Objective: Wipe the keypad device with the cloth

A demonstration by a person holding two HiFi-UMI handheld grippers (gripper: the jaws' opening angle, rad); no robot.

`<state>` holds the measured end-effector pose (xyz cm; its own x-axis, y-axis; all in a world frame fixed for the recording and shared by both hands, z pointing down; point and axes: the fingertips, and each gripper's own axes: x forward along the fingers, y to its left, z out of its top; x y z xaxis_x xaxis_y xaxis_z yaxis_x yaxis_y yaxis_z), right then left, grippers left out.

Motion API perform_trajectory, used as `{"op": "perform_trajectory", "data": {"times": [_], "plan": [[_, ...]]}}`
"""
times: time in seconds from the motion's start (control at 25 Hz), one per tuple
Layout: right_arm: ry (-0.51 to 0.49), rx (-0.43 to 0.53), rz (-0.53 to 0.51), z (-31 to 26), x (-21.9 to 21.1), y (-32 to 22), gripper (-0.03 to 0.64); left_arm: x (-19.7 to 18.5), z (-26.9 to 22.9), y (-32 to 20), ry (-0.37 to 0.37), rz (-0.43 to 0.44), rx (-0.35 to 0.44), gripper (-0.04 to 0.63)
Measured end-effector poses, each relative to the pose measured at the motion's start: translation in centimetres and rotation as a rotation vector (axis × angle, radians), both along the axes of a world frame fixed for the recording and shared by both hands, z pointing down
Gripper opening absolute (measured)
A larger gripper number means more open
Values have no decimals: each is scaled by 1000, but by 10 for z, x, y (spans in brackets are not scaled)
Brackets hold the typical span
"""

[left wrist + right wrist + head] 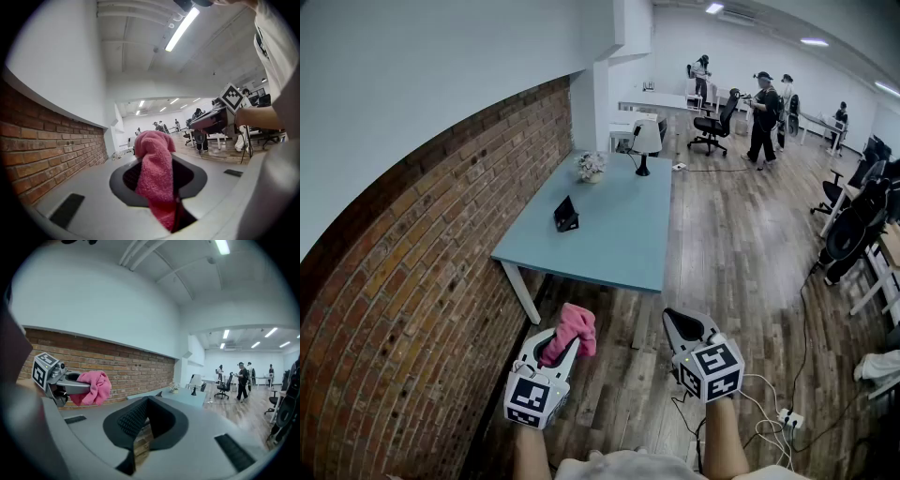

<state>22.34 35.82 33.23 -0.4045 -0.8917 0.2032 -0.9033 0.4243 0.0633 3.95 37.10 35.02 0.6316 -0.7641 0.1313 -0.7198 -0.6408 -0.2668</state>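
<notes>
We start at the left claw (562, 349): it's clamped on the pink cloth (573, 329). In the left gripper view the cloth (156, 164) is pinched between the jaws, bunched up above the tips and trailing down through the slot toward the camera. Over to the right claw (682, 328): in its own view the right claw (148, 420) has its tips drawn together with nothing between them, and only a narrow slit lower down shows brick and wood beyond.

The two claws are side by side, left and right of us, both held up over the wooden floor (741, 253) and short of the tabletop (619, 234). From the right gripper view we catch the left claw (70, 383) off to the side with the cloth (93, 387) hanging out of it.

Now outward. The keypad device (565, 216), a small dark unit, stands on the pale blue tabletop towards its left side, well apart from both claws. Further back on the same tabletop we see a little pot of flowers (591, 166) and a lamp (645, 142) with a dark foot. The brick wall (422, 281) runs along the left. On the floor at lower right lie white cables (769, 412). Far down the room several people (764, 117) stand near a black office chair (715, 122).
</notes>
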Motion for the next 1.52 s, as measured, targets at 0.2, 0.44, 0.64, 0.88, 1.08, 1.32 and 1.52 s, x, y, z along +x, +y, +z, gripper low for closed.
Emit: {"op": "perform_trajectory", "data": {"times": [0.2,0.44,0.64,0.88,1.08,1.32,1.52], "plan": [[1,8,0,-2,0,-1,18,1,-2,-1,10,3,2,121],[-3,38,-10,-6,-10,-7,23,-2,0,-5,15,5,-6,121],[-3,35,-14,-9,-24,-19,23,-12,0,-13,24,-13,-17,121],[14,16,-8,-4,-42,-26,23,-29,7,-19,9,-7,-43,121],[11,22,19,-8,-55,-25,23,-50,5,-27,11,-3,-53,121],[-17,35,27,-17,-76,-33,23,-65,2,-34,29,17,-46,121],[-2,29,20,-12,-87,-50,23,-76,6,-50,66,2,-46,123]]}}
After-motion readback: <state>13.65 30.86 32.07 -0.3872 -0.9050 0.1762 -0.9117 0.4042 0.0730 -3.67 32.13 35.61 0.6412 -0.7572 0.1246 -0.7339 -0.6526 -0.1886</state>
